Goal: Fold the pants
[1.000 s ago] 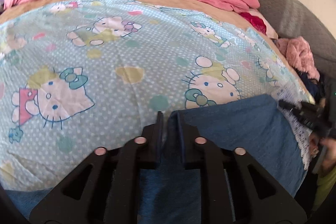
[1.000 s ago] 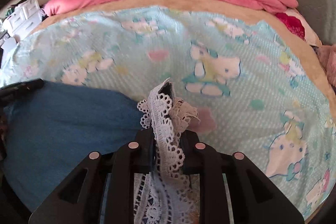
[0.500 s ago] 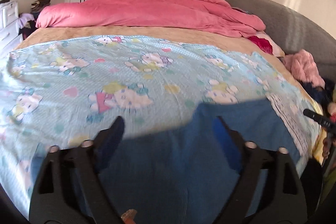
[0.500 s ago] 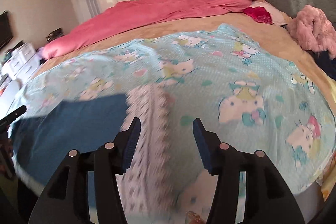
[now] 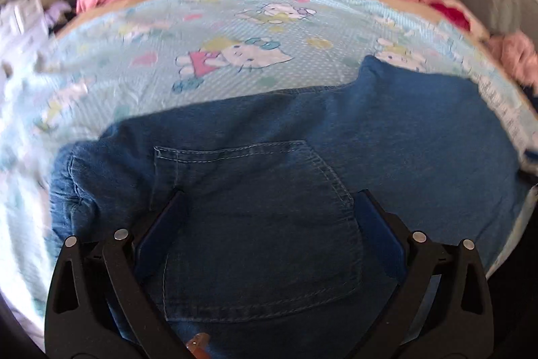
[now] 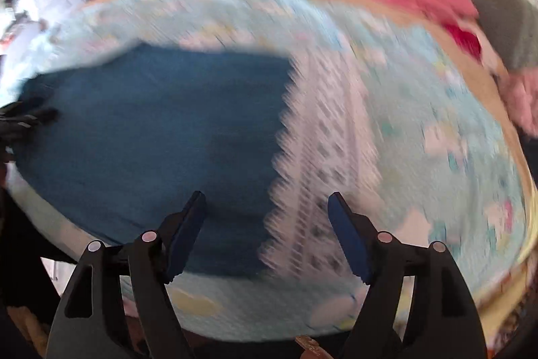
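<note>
I see blue denim pants (image 5: pixel 336 140) with white lace hem (image 6: pixel 322 157) flat between my spread fingers | left gripper (image 5: pixel 269 201) gaping, empty | right gripper (image 6: pixel 267 201) gaping, empty

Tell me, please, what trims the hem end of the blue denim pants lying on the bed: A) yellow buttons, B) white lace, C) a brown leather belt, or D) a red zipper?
B: in the right wrist view a white lace band runs along the edge of the pants, in front of the open right tongs.
</note>
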Tool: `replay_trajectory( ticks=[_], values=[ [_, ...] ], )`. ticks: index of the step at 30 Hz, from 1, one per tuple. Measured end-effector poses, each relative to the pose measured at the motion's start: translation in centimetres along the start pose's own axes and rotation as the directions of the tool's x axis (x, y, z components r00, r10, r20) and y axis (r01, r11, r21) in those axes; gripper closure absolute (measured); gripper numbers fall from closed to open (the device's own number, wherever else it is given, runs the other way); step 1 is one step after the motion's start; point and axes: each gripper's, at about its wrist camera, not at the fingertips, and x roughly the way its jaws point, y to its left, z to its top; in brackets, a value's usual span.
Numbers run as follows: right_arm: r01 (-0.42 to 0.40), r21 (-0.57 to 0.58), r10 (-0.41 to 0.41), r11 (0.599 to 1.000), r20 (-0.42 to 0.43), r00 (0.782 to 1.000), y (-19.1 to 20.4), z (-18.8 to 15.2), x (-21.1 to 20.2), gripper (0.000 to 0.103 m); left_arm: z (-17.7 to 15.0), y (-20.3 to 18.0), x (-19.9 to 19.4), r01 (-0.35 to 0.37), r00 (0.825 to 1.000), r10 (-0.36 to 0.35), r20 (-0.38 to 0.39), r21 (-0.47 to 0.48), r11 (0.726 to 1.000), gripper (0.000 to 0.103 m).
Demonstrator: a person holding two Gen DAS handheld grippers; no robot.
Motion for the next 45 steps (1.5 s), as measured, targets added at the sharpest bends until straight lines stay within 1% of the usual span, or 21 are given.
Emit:
replay_trajectory(
  ticks=[2,3,5,7,9,11,13,14,16,20,21,23,25,26,28,29,34,36,39,42,45],
  values=[
    [-0.067,0.064,0.067,0.996,0.005,0.998,-1.5,-0.7,-0.1,0.029,0.2,0.2,-0.3,0.015,1.0,-0.015,0.002,-0.008,1.0,0.009],
    [-0.075,0.075,0.075,0.994,0.007,0.997,-1.7,-0.9,-0.2,0.029,0.2,0.3,-0.2,0.02,1.0,-0.02,0.001,-0.014,1.0,0.009],
    [-0.065,0.063,0.065,0.996,0.007,0.998,-1.5,-1.1,-0.2,0.029,0.1,0.4,0.0,0.026,1.0,-0.026,0.006,-0.015,1.0,0.009],
    [-0.042,0.045,0.042,0.998,0.005,0.999,-1.1,-1.1,0.0,0.029,-0.1,0.1,0.1,0.011,1.0,-0.011,0.016,0.009,1.0,0.009],
    [-0.042,0.045,0.042,0.998,0.005,0.999,-1.2,-1.0,0.0,0.029,-0.2,-0.2,-0.2,0.008,1.0,-0.008,0.019,0.014,1.0,0.009],
    [-0.062,0.064,0.061,0.996,0.031,0.998,-1.5,-1.2,-0.6,0.029,0.0,-0.2,-1.2,0.03,0.999,-0.03,0.029,-0.003,1.0,0.009],
    [-0.088,0.072,0.082,0.994,0.081,0.993,-1.5,-1.4,-2.0,0.029,0.1,-0.5,-2.6,0.071,0.996,-0.07,0.06,-0.011,0.997,0.009],
    [-0.097,0.068,0.089,0.993,0.107,0.99,-1.3,-1.6,-2.8,0.029,0.1,-0.9,-3.2,0.074,0.995,-0.074,0.067,-0.004,0.997,0.009],
    [-0.089,0.066,0.079,0.994,0.144,0.986,-1.0,-1.7,-4.1,0.029,-0.1,-2.1,-4.4,0.066,0.994,-0.069,0.084,0.042,0.997,0.009],
    [-0.089,0.062,0.077,0.994,0.175,0.981,-0.1,-1.3,-4.9,0.028,-0.8,-5.0,-5.7,0.098,0.989,-0.11,0.095,0.123,0.987,0.009],
    [-0.095,0.055,0.084,0.994,0.169,0.982,0.5,-1.2,-4.7,0.024,-1.0,-5.9,-5.7,0.108,0.989,-0.122,0.088,0.149,0.983,0.009],
    [-0.097,0.042,0.09,0.994,0.154,0.984,1.2,-1.0,-4.1,0.023,-1.6,-7.3,-5.1,0.113,0.99,-0.125,0.058,0.178,0.977,0.009],
    [-0.093,0.021,0.09,0.995,0.114,0.989,2.4,-1.3,-3.2,0.023,-2.5,-8.0,-4.1,0.128,0.991,-0.133,0.011,0.194,0.973,0.009],
    [-0.085,0.015,0.083,0.996,0.09,0.992,2.8,-1.5,-2.6,0.023,-2.9,-8.3,-3.8,0.125,0.992,-0.127,-0.004,0.205,0.971,0.009],
    [-0.07,0.026,0.069,0.997,0.035,0.997,2.9,-1.9,-1.2,0.023,-3.7,-8.7,-2.7,0.1,0.995,-0.095,-0.035,0.232,0.967,0.009],
    [-0.069,0.036,0.068,0.997,0.023,0.997,2.8,-2.1,-0.7,0.023,-3.9,-8.6,-2.3,0.097,0.995,-0.089,-0.045,0.236,0.967,0.009],
    [-0.056,0.021,0.055,0.998,0.035,0.998,3.4,-2.2,-0.6,0.018,-4.3,-8.3,-1.7,0.102,0.995,-0.097,-0.034,0.23,0.968,0.009],
    [-0.067,0.028,0.065,0.997,0.045,0.997,3.4,-2.2,-0.8,0.019,-4.3,-8.3,-2.0,0.104,0.995,-0.099,-0.031,0.223,0.969,0.009],
    [-0.119,0.075,0.113,0.99,0.081,0.99,2.6,-2.3,-2.0,0.019,-4.3,-8.4,-2.6,0.108,0.994,-0.104,-0.029,0.214,0.971,0.009],
    [-0.117,0.086,0.108,0.989,0.1,0.989,2.3,-2.3,-2.9,0.019,-4.1,-8.6,-3.7,0.125,0.992,-0.123,-0.023,0.203,0.971,0.009],
    [-0.129,0.096,0.117,0.987,0.123,0.986,2.0,-2.3,-3.7,0.019,-3.8,-9.2,-4.9,0.124,0.992,-0.128,0.002,0.213,0.969,0.009]
  ],
)
